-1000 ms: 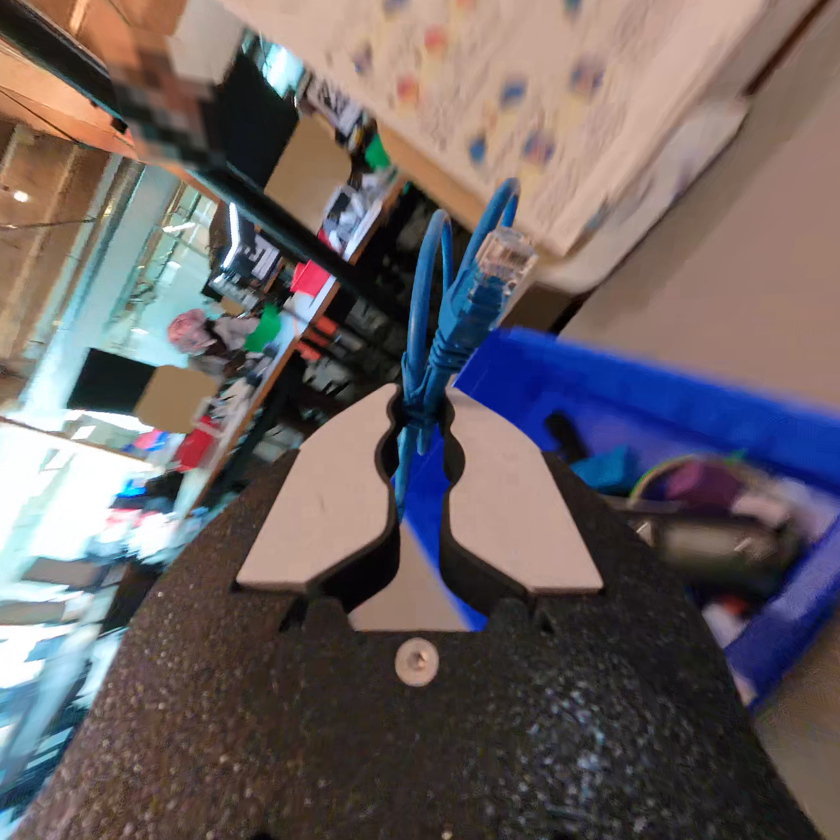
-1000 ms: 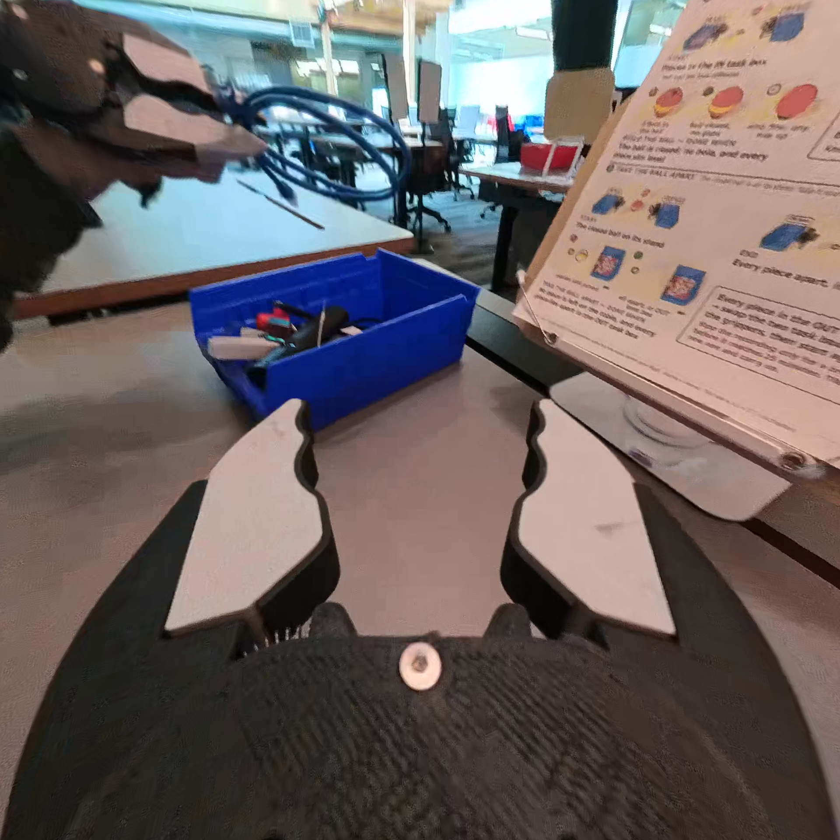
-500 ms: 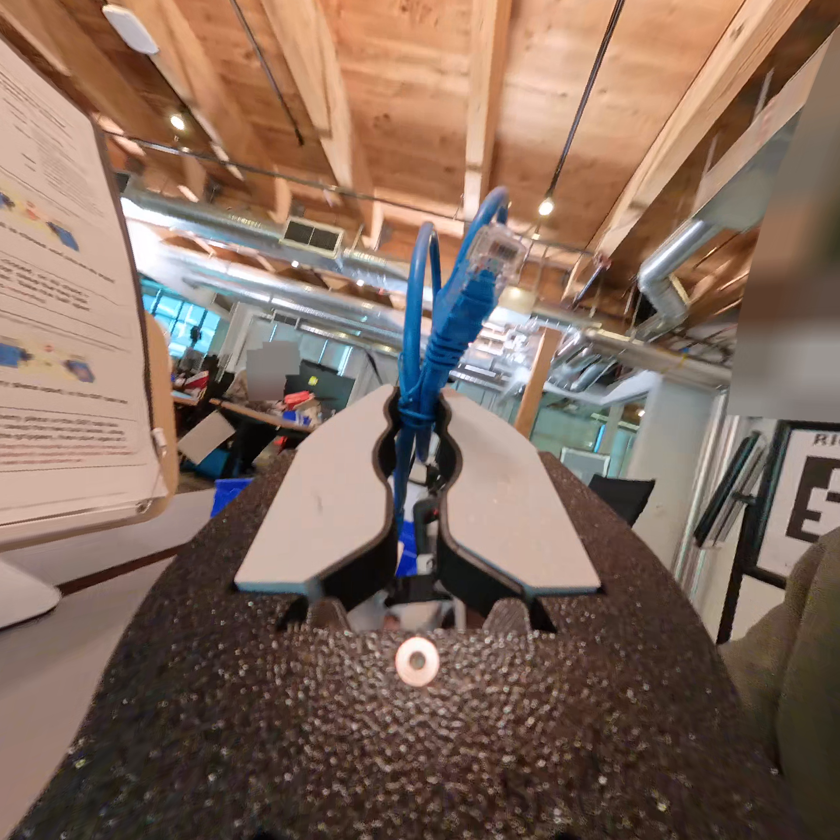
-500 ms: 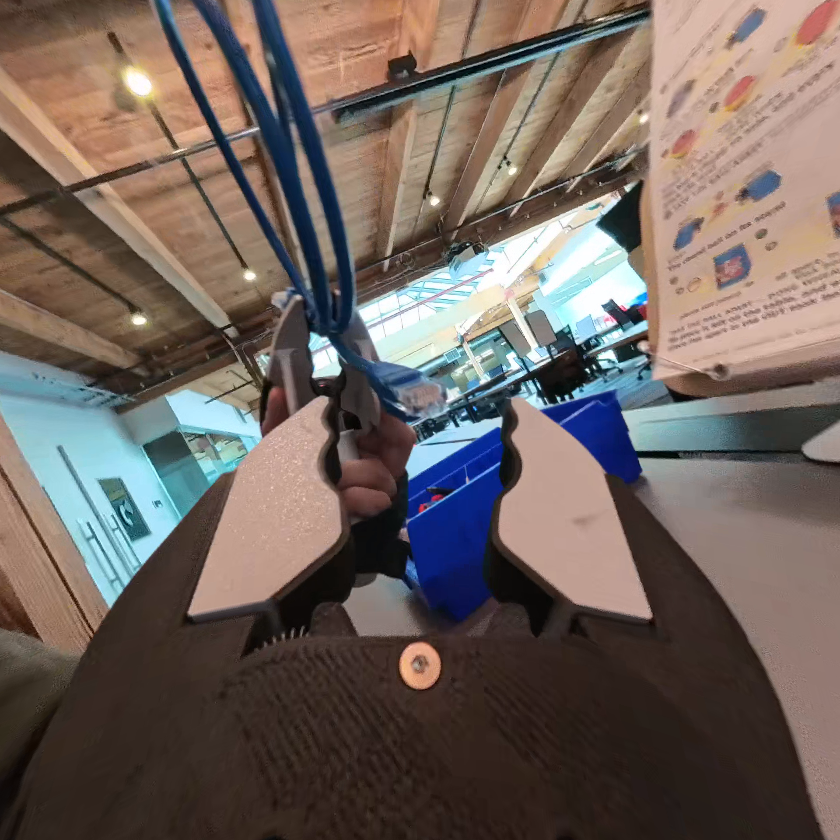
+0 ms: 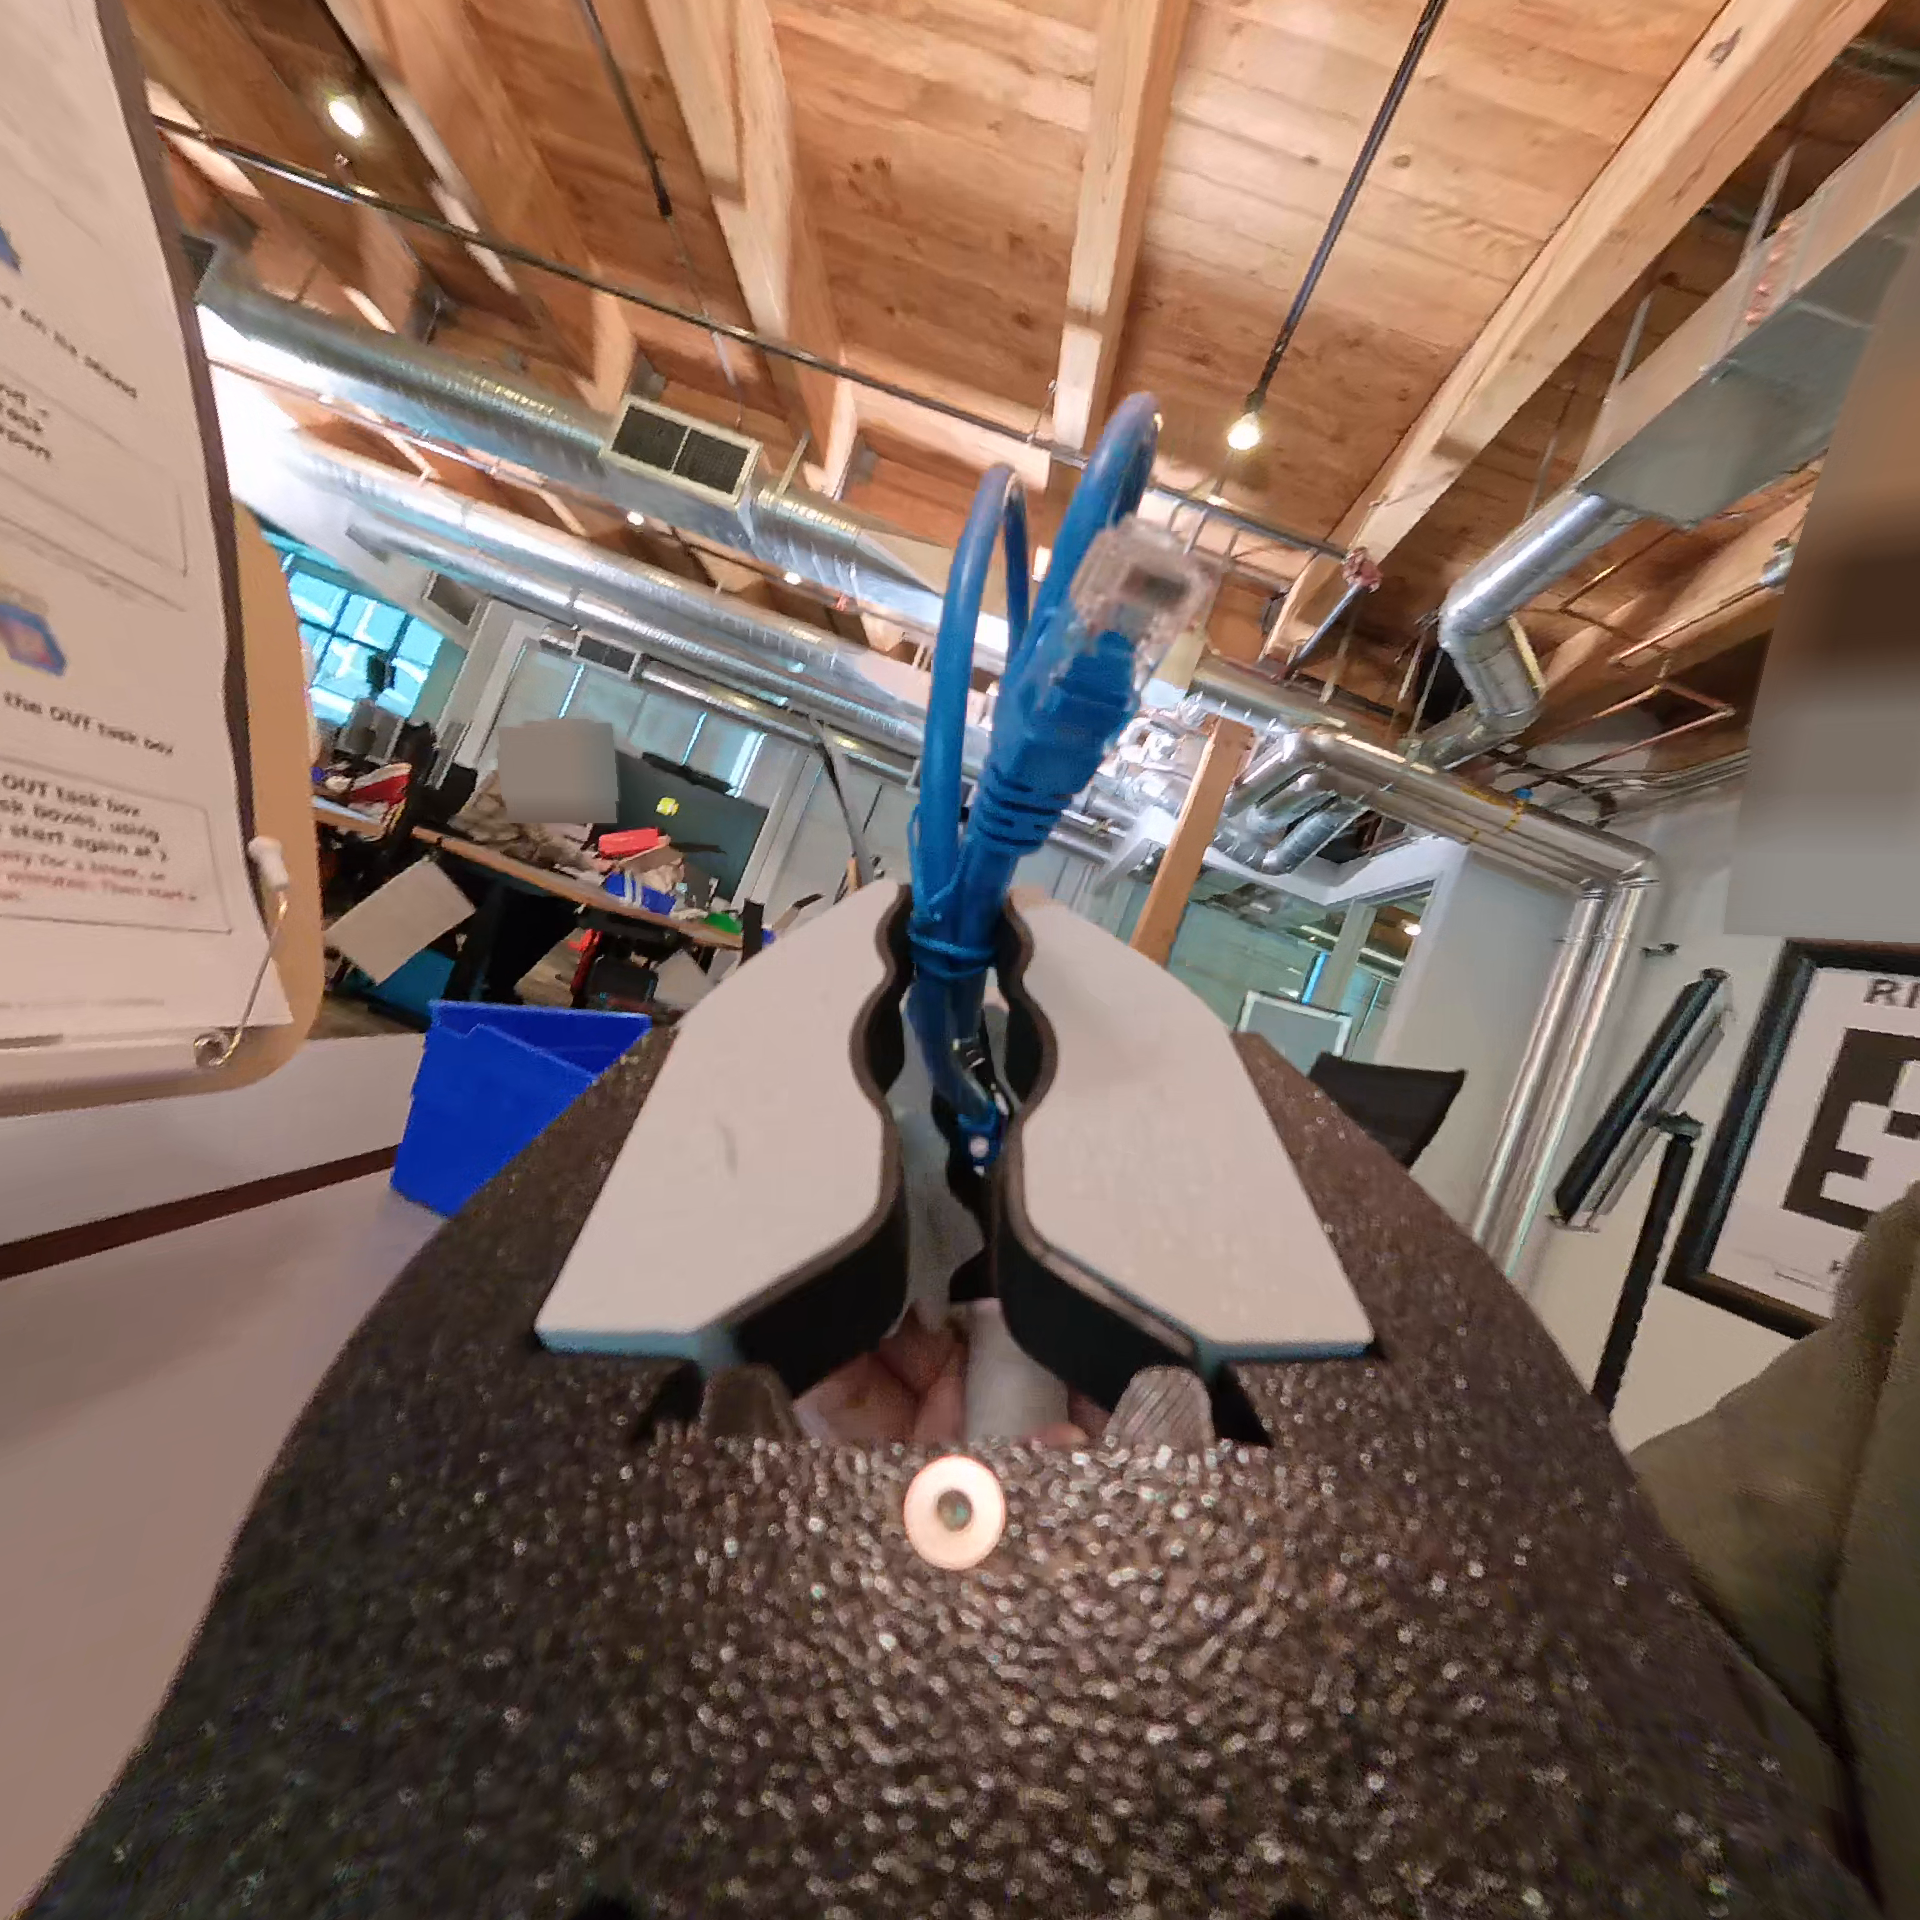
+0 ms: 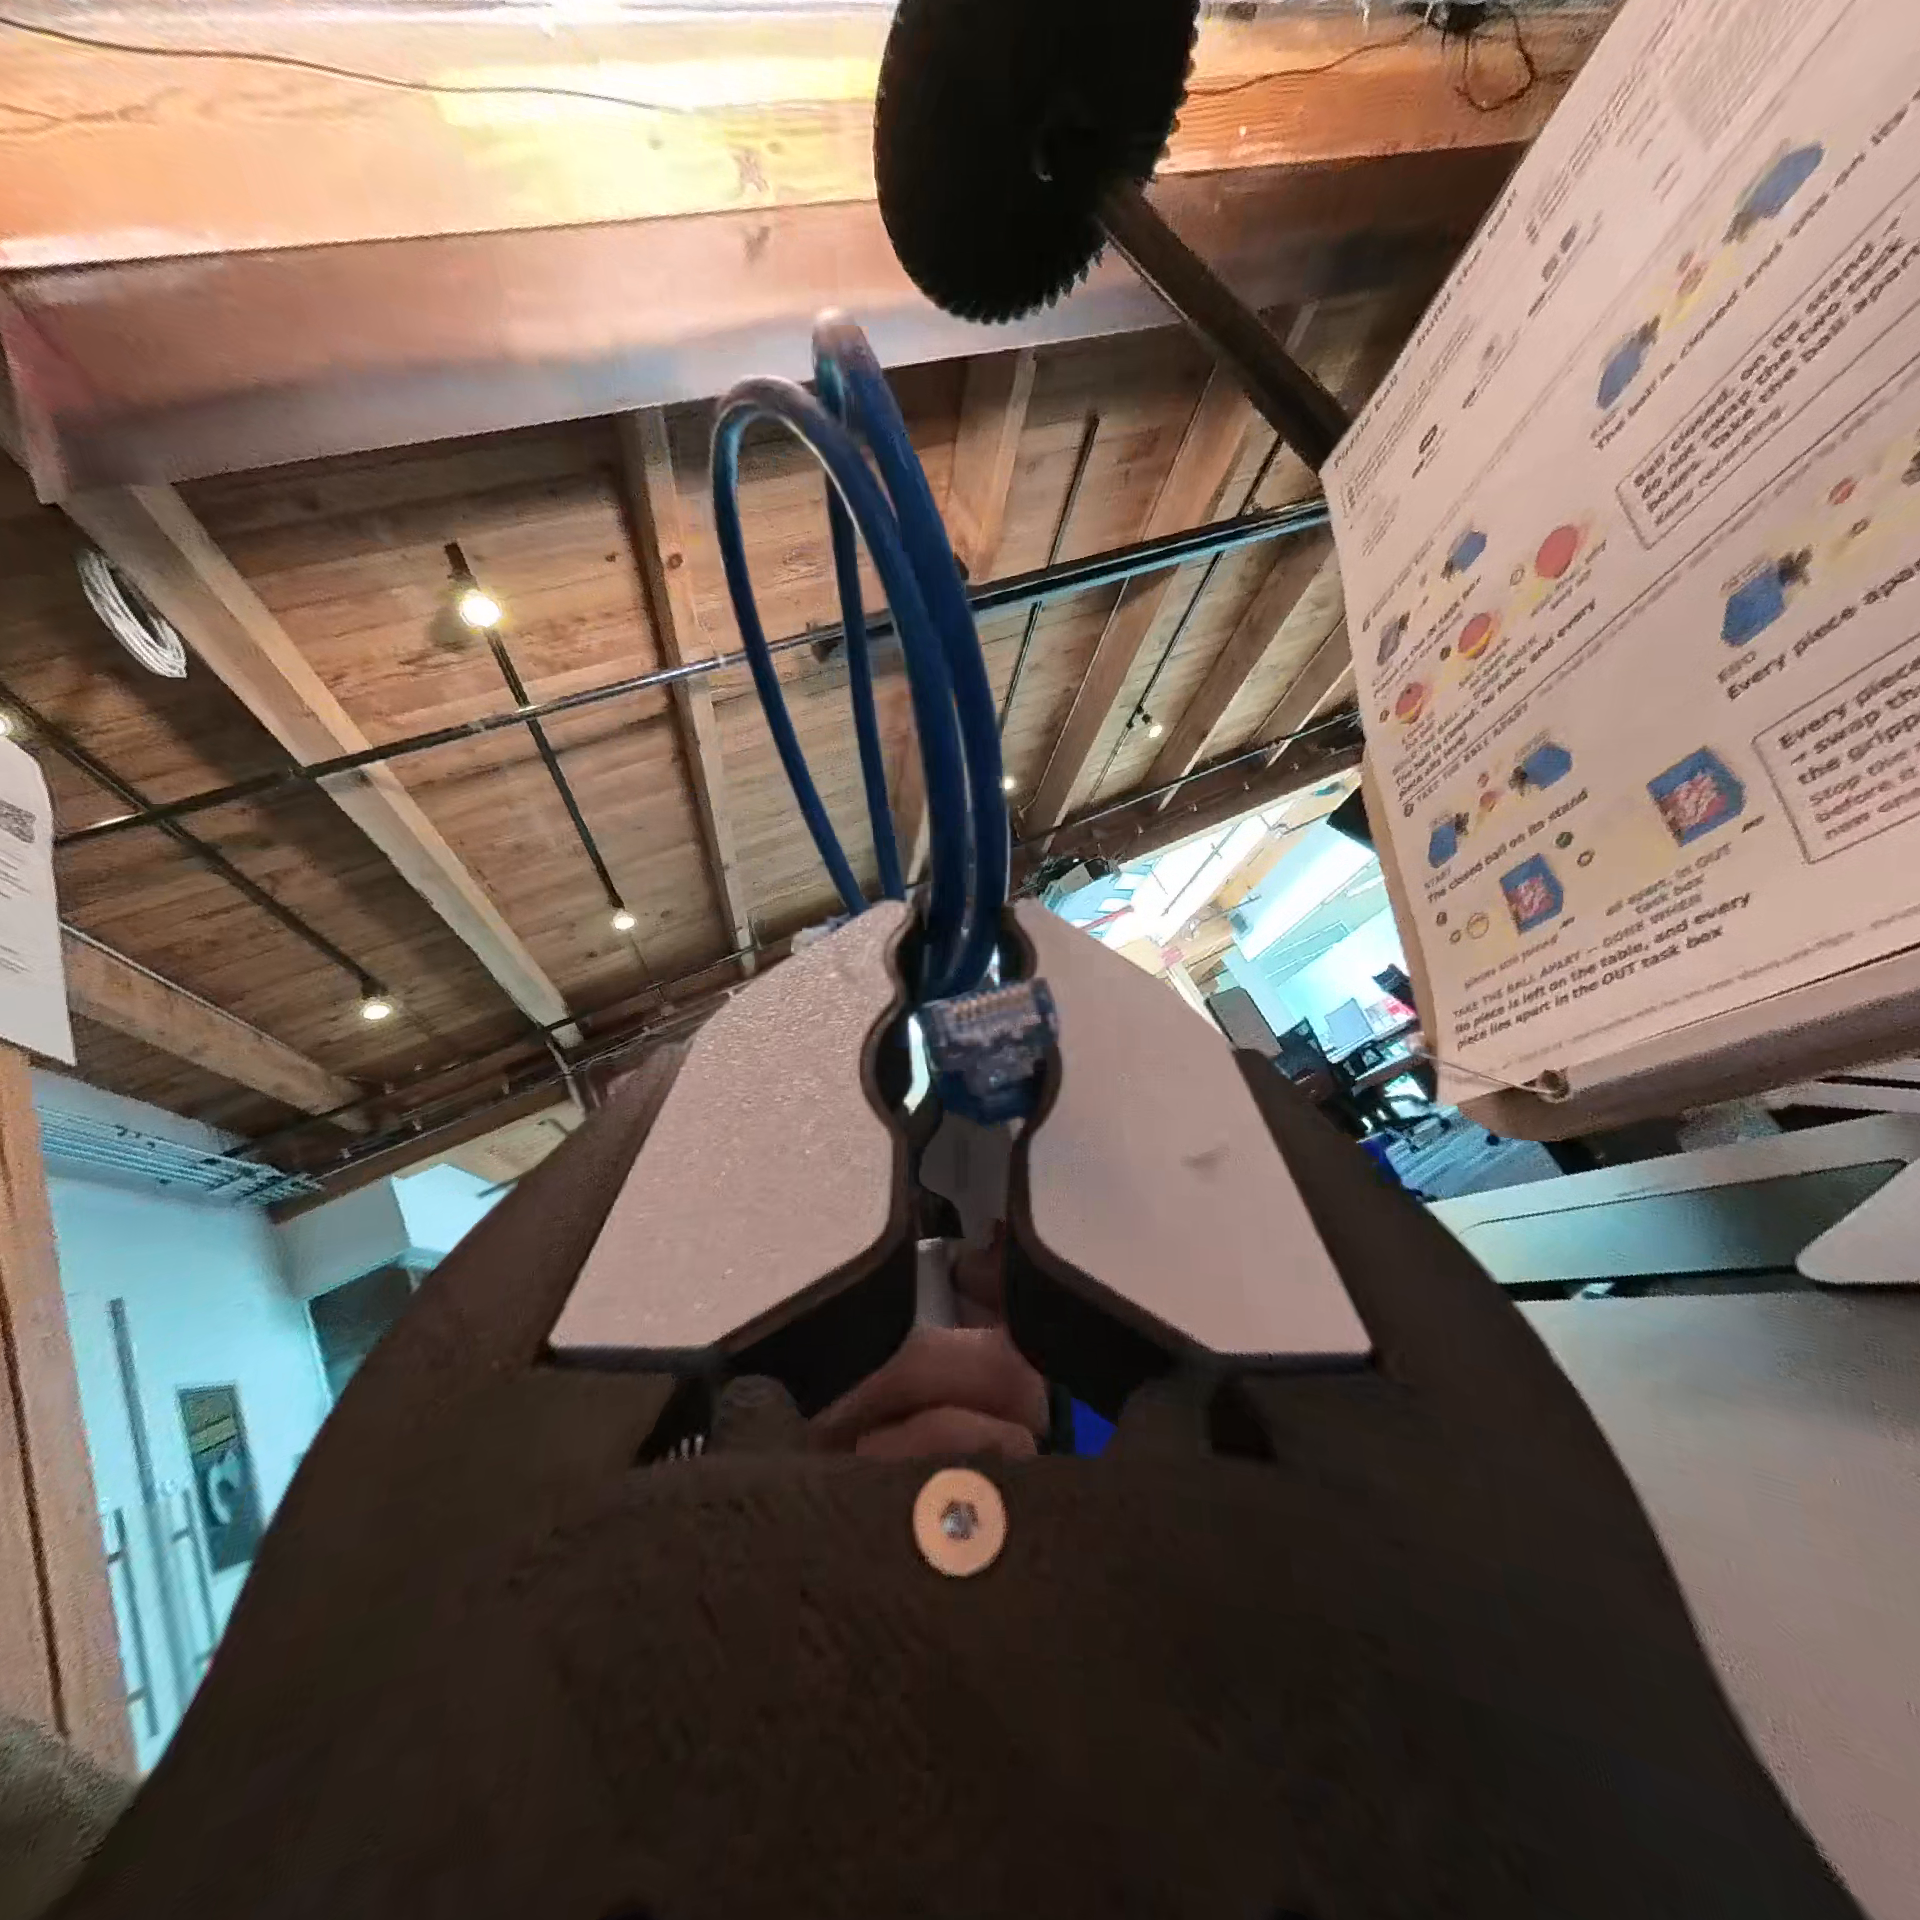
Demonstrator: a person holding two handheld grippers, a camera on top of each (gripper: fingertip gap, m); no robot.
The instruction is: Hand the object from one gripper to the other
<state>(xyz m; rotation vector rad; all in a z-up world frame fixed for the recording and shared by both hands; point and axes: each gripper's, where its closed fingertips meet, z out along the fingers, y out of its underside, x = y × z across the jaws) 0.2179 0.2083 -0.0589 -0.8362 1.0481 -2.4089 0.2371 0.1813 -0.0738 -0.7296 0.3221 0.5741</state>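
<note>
Both tongs are clamped on the blue network cable (image 5: 1023,727) at once, held up in the air above the worktop: the left tongs (image 5: 958,940) pinch its tied waist, the right tongs (image 6: 961,940) its loops. If the two pull apart before one lets go, the bundle could twist loose and drop.

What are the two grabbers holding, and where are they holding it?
Both the left gripper and the right gripper pinch the coiled blue cable at its tied-together middle.
</note>
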